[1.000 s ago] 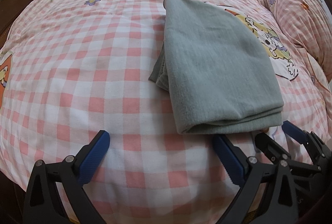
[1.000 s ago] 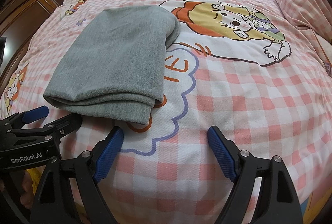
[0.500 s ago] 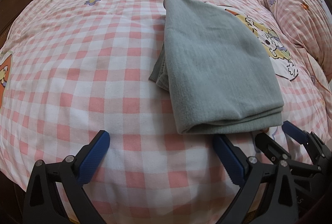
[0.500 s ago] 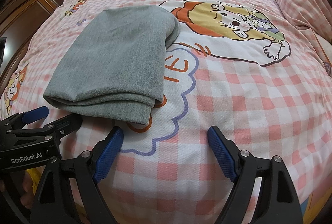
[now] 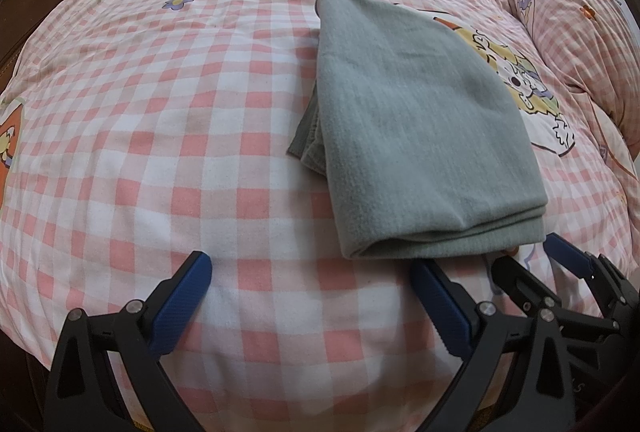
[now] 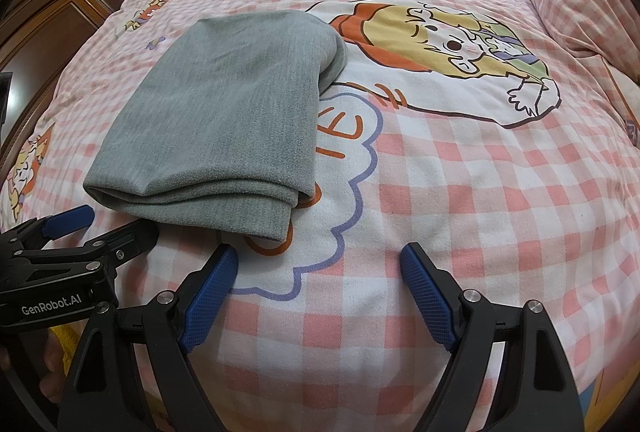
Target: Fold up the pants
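Observation:
The grey pants (image 5: 416,128) lie folded into a thick rectangle on the pink checked bedspread (image 5: 192,136). In the right wrist view the same pants (image 6: 232,112) rest left of centre. My left gripper (image 5: 310,268) hovers open just in front of the fold's near edge, nothing between its blue pads (image 5: 184,300). My right gripper (image 6: 318,262) is open too, over bare bedspread (image 6: 460,200) to the right of the pants' near corner. Each gripper shows in the other's view: the right gripper (image 5: 532,260) at the lower right, the left gripper (image 6: 116,222) at the lower left.
A pink checked pillow (image 5: 580,32) lies at the right. Dark wooden cabinets (image 6: 60,16) stand along the bed's left side. Cartoon prints (image 6: 440,44) cover the bedspread's middle. A hand (image 6: 52,352) shows under the left gripper.

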{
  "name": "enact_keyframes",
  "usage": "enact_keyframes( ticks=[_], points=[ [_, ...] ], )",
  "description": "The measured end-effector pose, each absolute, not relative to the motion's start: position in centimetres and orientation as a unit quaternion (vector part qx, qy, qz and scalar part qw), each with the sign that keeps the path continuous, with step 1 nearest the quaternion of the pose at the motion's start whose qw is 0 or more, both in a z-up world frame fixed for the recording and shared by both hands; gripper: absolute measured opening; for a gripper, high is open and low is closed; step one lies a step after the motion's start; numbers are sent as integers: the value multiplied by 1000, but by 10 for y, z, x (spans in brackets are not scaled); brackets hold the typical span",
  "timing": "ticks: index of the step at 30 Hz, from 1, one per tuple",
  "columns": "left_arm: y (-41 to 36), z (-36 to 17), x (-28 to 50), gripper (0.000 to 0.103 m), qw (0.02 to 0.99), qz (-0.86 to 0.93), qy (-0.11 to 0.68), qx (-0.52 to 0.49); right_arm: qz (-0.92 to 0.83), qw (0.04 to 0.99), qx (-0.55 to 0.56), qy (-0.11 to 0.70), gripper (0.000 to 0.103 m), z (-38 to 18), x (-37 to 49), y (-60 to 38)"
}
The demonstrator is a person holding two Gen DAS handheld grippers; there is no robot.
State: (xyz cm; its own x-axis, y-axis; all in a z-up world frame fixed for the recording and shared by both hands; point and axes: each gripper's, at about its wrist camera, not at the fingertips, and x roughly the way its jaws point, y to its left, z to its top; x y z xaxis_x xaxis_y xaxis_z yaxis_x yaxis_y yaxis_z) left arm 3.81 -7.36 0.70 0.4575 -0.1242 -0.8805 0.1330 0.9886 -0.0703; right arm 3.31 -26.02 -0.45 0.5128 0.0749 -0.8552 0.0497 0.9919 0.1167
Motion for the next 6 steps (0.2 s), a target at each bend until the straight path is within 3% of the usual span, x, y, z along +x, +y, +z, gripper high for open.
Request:
enact_keyframes(
  ticks=[6],
  points=[
    [-73, 7, 38, 101, 854, -75, 515, 4, 7, 867, 63, 493, 85, -5, 33, -260]
  ],
)
